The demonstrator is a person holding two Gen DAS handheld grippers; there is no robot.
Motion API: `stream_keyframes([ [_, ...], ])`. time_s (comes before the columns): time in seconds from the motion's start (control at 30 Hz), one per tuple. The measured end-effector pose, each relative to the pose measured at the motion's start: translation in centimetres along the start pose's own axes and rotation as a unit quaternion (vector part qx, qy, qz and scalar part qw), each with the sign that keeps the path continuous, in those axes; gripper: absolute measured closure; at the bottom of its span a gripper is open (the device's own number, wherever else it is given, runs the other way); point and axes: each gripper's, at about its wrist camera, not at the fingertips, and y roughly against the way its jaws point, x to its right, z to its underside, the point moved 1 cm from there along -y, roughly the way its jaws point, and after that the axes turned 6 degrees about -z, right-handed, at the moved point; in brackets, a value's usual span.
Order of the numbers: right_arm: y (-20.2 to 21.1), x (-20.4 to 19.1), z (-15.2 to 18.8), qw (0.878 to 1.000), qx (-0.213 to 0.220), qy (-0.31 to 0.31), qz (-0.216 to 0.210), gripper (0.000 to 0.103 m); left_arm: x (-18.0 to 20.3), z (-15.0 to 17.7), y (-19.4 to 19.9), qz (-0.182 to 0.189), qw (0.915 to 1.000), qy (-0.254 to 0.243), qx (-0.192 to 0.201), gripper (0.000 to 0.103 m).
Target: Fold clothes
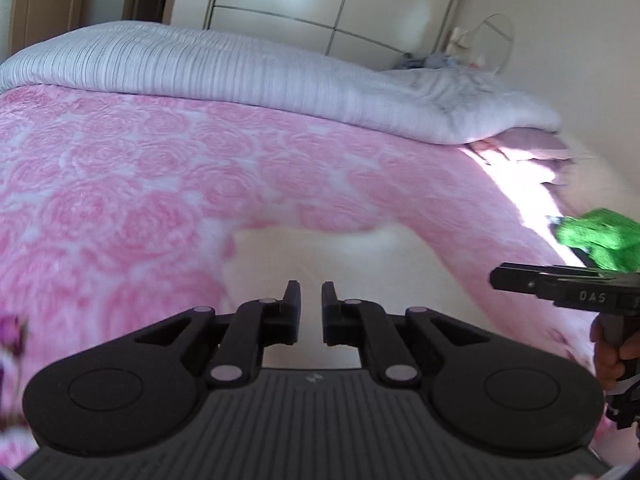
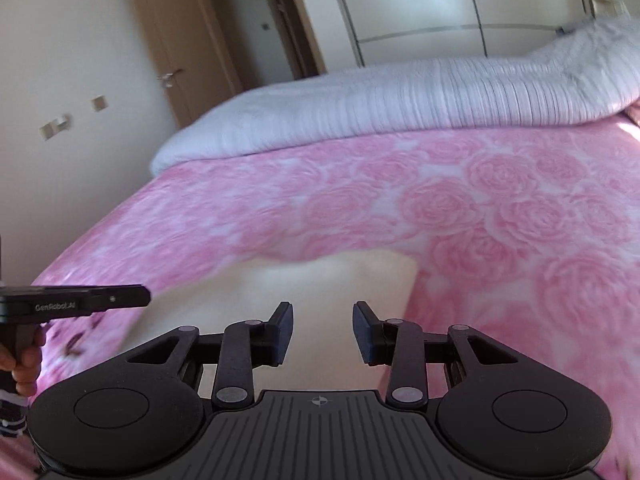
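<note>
A cream garment [image 1: 328, 256] lies flat on the pink rose bedspread, seen in both views [image 2: 320, 288]. My left gripper [image 1: 311, 294] hovers over its near part with a narrow gap between its fingers and nothing in them. My right gripper [image 2: 322, 316] hovers over the same garment, open and empty. The right gripper also shows from the side in the left wrist view [image 1: 496, 278], and the left gripper shows at the left edge of the right wrist view [image 2: 146, 296]. A green garment [image 1: 600, 236] lies at the bed's right edge.
A pale grey ribbed blanket [image 1: 240, 64] lies bunched along the far side of the bed [image 2: 400, 96]. Wardrobe doors [image 1: 320, 4] and a wooden door [image 2: 176, 40] stand behind. A purple-patterned cloth [image 1: 12, 332] shows at the left edge.
</note>
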Motion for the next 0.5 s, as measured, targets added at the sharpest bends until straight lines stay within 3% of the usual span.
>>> stream_keyframes([
  [0.1, 1.4, -3.0, 2.9, 1.0, -0.013, 0.022, -0.004, 0.066, 1.1, 3.3, 1.3, -0.032, 0.9994, -0.002, -0.014, 0.096],
  [0.17, 1.1, -4.3, 5.5, 0.999, -0.044, 0.024, 0.018, 0.066, 1.5, 5.3, 2.2, -0.047, 0.9989, 0.003, 0.006, 0.094],
  [0.23, 1.0, -4.9, 7.3, 0.998, -0.033, 0.033, 0.051, 0.066, 1.9, 5.9, 2.6, -0.063, 0.9978, 0.009, 0.016, 0.093],
  [0.37, 1.3, -4.7, 6.7, 0.998, -0.037, 0.008, 0.056, 0.066, 3.2, 5.3, 4.0, -0.094, 0.9954, 0.014, 0.013, 0.095],
  [0.5, 5.1, -6.1, 6.8, 0.998, -0.008, 0.015, 0.055, 0.066, 3.7, 6.8, 6.5, -0.082, 0.996, 0.027, 0.02, 0.095],
])
